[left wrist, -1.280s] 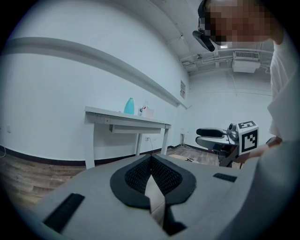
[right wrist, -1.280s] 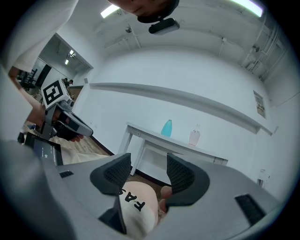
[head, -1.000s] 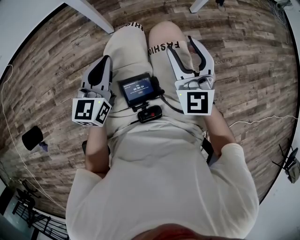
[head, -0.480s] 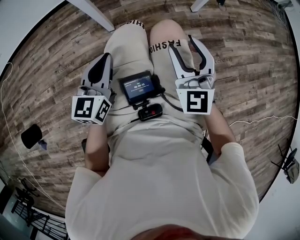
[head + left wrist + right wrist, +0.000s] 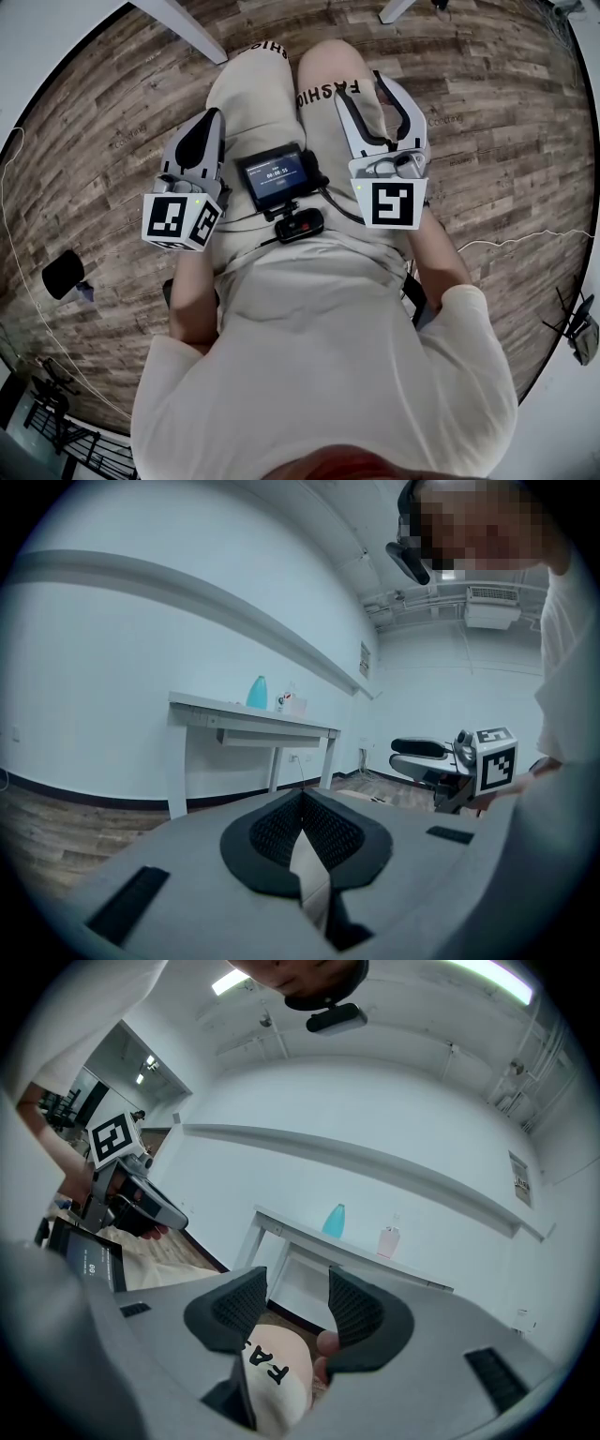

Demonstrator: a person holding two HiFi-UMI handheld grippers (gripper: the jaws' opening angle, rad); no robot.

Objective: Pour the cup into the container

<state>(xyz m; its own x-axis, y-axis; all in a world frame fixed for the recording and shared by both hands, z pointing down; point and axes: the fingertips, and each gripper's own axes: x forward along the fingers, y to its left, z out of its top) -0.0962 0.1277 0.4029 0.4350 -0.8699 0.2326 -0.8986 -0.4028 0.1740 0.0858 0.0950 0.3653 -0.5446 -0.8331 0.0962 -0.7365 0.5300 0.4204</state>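
Note:
I see no cup or container near the grippers. A teal bottle (image 5: 334, 1221) and a pale pink bottle (image 5: 388, 1240) stand on a far white table (image 5: 309, 1241). Both grippers hover over the seated person's lap. My left gripper (image 5: 212, 117) is shut, and its black pads (image 5: 281, 829) meet with nothing between them. My right gripper (image 5: 361, 86) is open. Its jaws have just been closing, and there is only air between the pads (image 5: 239, 1305). The person's knee (image 5: 272, 1372) lies behind the gap.
A small screen device (image 5: 278, 175) rests on the lap between the grippers. Wood floor (image 5: 506, 141) surrounds the person. A white table leg (image 5: 183, 28) crosses the top left. A black object (image 5: 64, 275) and a thin cable (image 5: 525, 241) lie on the floor.
The right gripper's jaws stand slightly narrower than before. Both hands keep their place over the lap.

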